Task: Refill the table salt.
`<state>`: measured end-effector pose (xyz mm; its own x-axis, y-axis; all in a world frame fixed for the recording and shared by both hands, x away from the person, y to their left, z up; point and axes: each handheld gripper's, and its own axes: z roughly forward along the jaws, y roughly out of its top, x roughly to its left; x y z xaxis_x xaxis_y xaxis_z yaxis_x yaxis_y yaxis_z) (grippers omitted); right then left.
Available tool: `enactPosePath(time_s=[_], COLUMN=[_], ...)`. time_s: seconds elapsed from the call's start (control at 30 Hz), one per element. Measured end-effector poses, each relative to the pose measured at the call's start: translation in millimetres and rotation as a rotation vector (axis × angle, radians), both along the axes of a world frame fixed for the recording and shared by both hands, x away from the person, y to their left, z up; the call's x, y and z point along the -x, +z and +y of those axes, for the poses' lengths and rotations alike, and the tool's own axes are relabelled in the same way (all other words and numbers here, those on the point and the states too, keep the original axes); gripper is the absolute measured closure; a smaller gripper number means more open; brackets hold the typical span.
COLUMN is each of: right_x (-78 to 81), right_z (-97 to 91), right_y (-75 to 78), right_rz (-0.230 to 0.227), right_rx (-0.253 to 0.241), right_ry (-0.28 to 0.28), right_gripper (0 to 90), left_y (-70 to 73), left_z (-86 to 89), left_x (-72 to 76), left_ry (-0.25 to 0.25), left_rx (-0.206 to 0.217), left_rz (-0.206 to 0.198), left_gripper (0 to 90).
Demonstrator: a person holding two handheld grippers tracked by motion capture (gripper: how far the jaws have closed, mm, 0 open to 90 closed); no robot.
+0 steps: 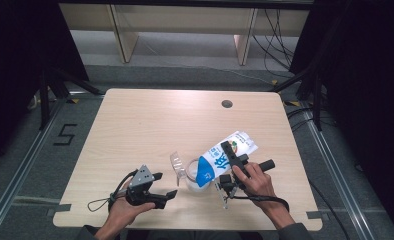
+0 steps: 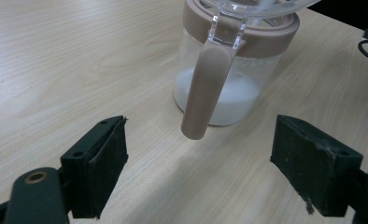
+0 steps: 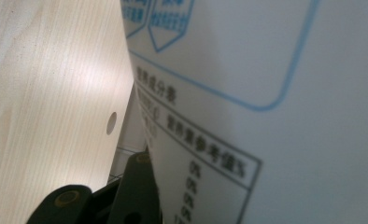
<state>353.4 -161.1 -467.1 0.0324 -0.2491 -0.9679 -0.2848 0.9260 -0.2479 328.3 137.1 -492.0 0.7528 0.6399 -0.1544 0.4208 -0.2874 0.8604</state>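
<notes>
A blue-and-white carton (image 1: 211,166) is tipped with its blue end down over a clear jug (image 1: 192,176). My right gripper (image 1: 231,154) is shut on the carton's sides. In the right gripper view the carton's printed face (image 3: 266,93) lies against one black jaw. The jug (image 2: 233,93) has a brown collar, a brown handle (image 2: 208,88) and white contents at the bottom; its clear lid (image 1: 177,164) is flipped up. My left gripper (image 1: 166,185) lies left of the jug, apart from it. It is open (image 2: 198,172), with the handle just beyond its pads (image 2: 100,163).
The wooden table (image 1: 150,125) has a round hole (image 1: 227,104) near its far right edge. Dark stands and cables sit on the floor around it. Both hands are close to the table's near edge.
</notes>
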Motion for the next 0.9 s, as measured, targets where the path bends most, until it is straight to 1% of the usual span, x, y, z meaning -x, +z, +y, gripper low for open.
enactPosePath(time_s=[0.07, 0.1, 0.13, 0.17, 0.2, 0.23, 0.33, 0.4, 0.43, 0.47, 0.57, 0.6, 0.63, 0.67, 0.7, 0.77, 0.8, 0.83, 0.87, 0.9], right_x=[0.1, 0.4, 0.5, 0.6, 0.8, 1.6, 1.7, 0.8, 1.5, 1.7, 1.8, 2.9, 2.7, 1.6, 1.8, 1.8, 2.6, 2.4, 1.6, 2.7], right_z=[0.1, -0.6, 0.0, -0.5, -0.4, -1.0, -1.2, -0.4, -1.1, -0.8, -0.9, -1.6, -1.5, -0.7, -0.7, -0.9, -1.5, -1.5, -1.0, -1.7], right_y=[0.3, -1.5, 0.0, -1.5, -1.4, -2.7, -2.7, -1.3, -3.0, -1.7, -2.6, -4.9, -4.3, -2.5, -3.1, -2.7, -4.1, -3.6, -2.2, -4.5], right_rz=[-0.002, 0.005, -0.002, 0.01, 0.009, 0.017, 0.018, 0.007, 0.015, 0.009, 0.015, 0.028, 0.026, 0.013, 0.014, 0.013, 0.022, 0.02, 0.012, 0.024], right_rx=[0.005, -0.018, 0.0, -0.018, -0.015, -0.031, -0.031, -0.014, -0.034, -0.014, -0.02, -0.043, -0.033, -0.012, -0.023, -0.018, -0.032, -0.028, -0.013, -0.04], right_ry=[0.0, -0.008, -0.001, -0.009, -0.009, -0.024, -0.028, -0.008, -0.024, -0.023, -0.026, -0.048, -0.045, -0.024, -0.026, -0.028, -0.043, -0.041, -0.025, -0.046], right_gripper=[68.7, 68.7, 68.8, 68.9, 69.0, 69.1, 69.3, 69.5, 69.5, 69.6, 69.8, 69.8, 69.8, 70.0, 70.0, 70.1, 70.1, 70.1, 70.2, 70.2], left_y=[0.1, 0.1, 0.1, 0.1, 0.1, 0.1, 0.1, 0.1, 0.1, 0.1, -0.1, -0.1, -0.1, -0.1, 0.0, 0.0, 0.4, 0.3, 0.1, -0.2], left_z=[0.0, 0.0, 0.0, 0.0, 0.0, 0.0, 0.1, 0.1, 0.1, 0.1, 0.2, 0.1, 0.1, 0.0, 0.0, 0.0, 0.0, 0.1, 0.0, 0.1], left_x=[0.0, 0.0, 0.0, 0.0, 0.1, 0.1, 0.0, 0.0, 0.0, -0.1, -0.3, -0.2, -0.2, -0.2, -0.1, -0.1, 0.0, -0.1, -0.2, -0.3], left_ry=[0.0, 0.0, 0.0, 0.0, 0.001, 0.0, 0.001, 0.001, 0.0, 0.0, -0.001, -0.002, -0.002, 0.0, 0.0, 0.0, 0.0, 0.0, -0.001, -0.002], left_rx=[0.0, 0.0, 0.0, 0.0, 0.001, 0.001, 0.001, 0.001, 0.0, 0.002, 0.002, 0.004, 0.003, 0.005, 0.001, 0.0, -0.003, -0.003, 0.001, 0.003], left_rz=[-0.001, -0.001, -0.001, -0.001, -0.001, -0.001, 0.0, 0.0, 0.0, 0.0, -0.001, -0.001, -0.001, -0.002, 0.0, 0.0, 0.003, 0.003, 0.002, -0.001], left_gripper=[17.7, 17.6, 17.7, 17.7, 17.7, 17.7, 17.7, 17.7, 17.7, 17.7, 17.7, 17.7, 17.7, 17.7, 17.7, 17.7, 17.7, 17.7, 17.7, 17.7])
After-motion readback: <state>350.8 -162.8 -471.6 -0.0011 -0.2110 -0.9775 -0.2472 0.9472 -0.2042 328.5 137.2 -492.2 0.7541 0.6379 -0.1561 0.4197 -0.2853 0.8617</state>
